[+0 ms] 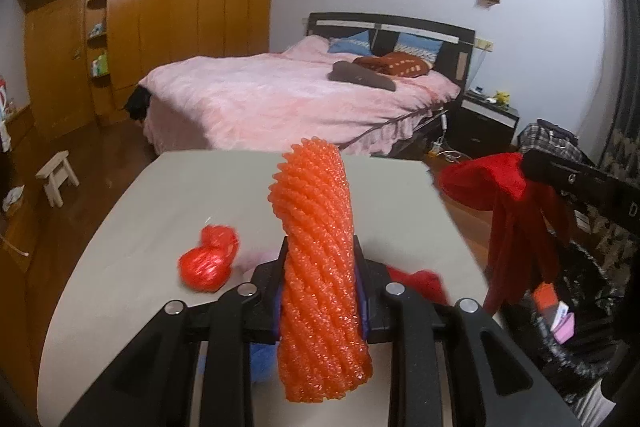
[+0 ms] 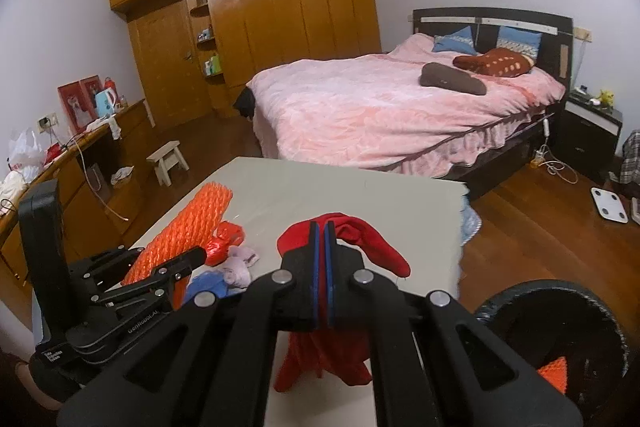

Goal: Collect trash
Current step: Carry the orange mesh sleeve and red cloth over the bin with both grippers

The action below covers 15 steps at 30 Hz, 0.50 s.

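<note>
My left gripper (image 1: pixel 320 259) is shut on an orange foam net sleeve (image 1: pixel 318 239), which stands upright between its pads above the white table (image 1: pixel 140 227). From the right wrist view the same sleeve (image 2: pixel 188 231) slants up out of the left gripper (image 2: pixel 192 259). My right gripper (image 2: pixel 323 239) is shut on a red cloth (image 2: pixel 360 239) that hangs limp below the jaws; in the left wrist view that cloth (image 1: pixel 504 227) dangles off the table's right side. A crumpled red plastic bag (image 1: pixel 208 259) lies on the table.
A black bin (image 2: pixel 556 339) lined with a dark bag stands at the lower right beside the table, with an orange scrap inside. A lilac scrap (image 2: pixel 240 263) and a blue piece (image 2: pixel 208 285) lie on the table. A pink bed (image 2: pixel 380 107), a small stool (image 2: pixel 168 161) and a wooden wardrobe stand beyond.
</note>
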Available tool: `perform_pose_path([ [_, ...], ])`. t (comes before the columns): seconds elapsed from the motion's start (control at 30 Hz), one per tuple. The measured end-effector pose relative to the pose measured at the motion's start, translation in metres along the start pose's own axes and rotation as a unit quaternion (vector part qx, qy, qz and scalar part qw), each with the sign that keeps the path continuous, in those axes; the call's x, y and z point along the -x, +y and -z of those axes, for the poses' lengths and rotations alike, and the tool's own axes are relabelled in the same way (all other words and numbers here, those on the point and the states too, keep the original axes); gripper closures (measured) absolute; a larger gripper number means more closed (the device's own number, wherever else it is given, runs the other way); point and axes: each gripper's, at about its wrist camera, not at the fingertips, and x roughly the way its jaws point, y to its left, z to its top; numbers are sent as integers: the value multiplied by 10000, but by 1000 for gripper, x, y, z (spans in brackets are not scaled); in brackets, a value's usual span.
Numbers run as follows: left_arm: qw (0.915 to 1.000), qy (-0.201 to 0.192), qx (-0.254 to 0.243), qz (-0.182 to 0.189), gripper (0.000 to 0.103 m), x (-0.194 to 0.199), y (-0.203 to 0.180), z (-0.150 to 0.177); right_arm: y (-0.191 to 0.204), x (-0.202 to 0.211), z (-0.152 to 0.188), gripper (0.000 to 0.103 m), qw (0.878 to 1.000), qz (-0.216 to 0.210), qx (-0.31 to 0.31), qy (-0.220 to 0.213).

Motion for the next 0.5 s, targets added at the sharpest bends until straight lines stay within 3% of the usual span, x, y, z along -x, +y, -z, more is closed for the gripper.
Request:
perform_pose_path([
  [0.5, 9939, -121, -530, 962, 77, 3, -113, -15, -69, 77, 8, 101, 9959, 808, -270, -303],
])
